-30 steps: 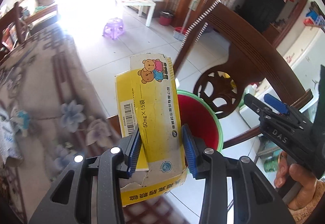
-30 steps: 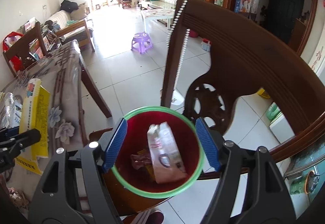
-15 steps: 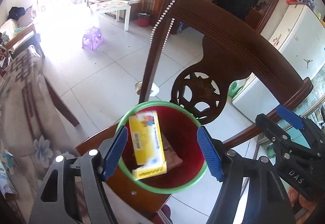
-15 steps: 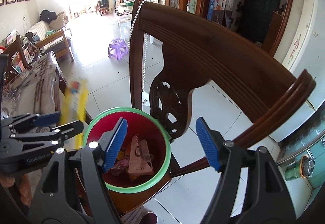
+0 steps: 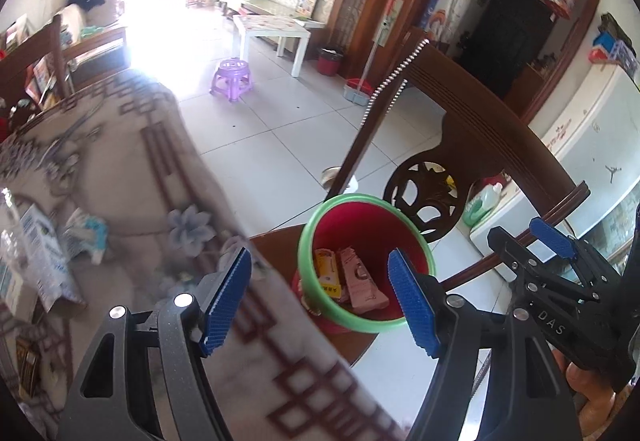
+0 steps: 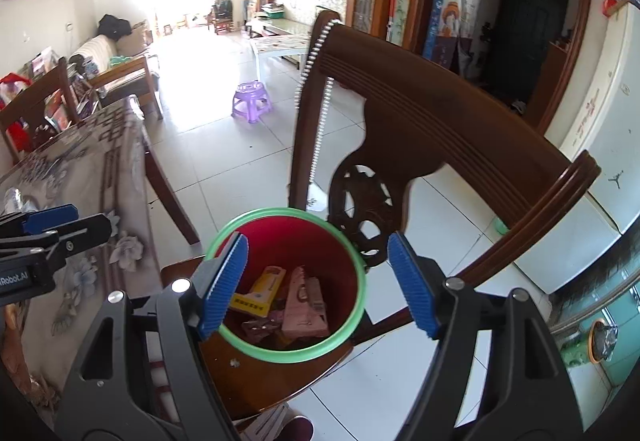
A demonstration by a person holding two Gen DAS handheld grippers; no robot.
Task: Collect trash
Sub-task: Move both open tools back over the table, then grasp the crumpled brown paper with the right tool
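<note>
My left tongs [image 5: 320, 295] are wide now with nothing between the pads. A second ago they were clamped on the yellow box; it dropped out of them half a second back and it's in the bin [image 5: 366, 261] now. My right tongs [image 6: 318, 283] are wide too and opening a touch more, nothing pinched, the bin just showing behind the gap.

The yellow box [image 6: 258, 293] lies slanted against the inner wall of the bin, long axis running from low near me up toward the far rim. Just beside it is a pink carton [image 6: 304, 303], touching or nearly so, tilted much the same way.

The bin sits on the seat of a wooden chair [image 6: 440, 129], right next to the tabletop [image 5: 132, 177] edge.

Left view gives me the tabletop up close: a crumpled white wrapper [image 5: 86, 235] and a pale blue-print packet [image 5: 48, 261] lying on the patterned cloth, a bit blurry. Right view doesn't catch those, but it looks deeper into the bin, where some smaller brown scraps [image 6: 258, 327] sit at the bottom. Each view also has the other tongs poking in from the side.
</note>
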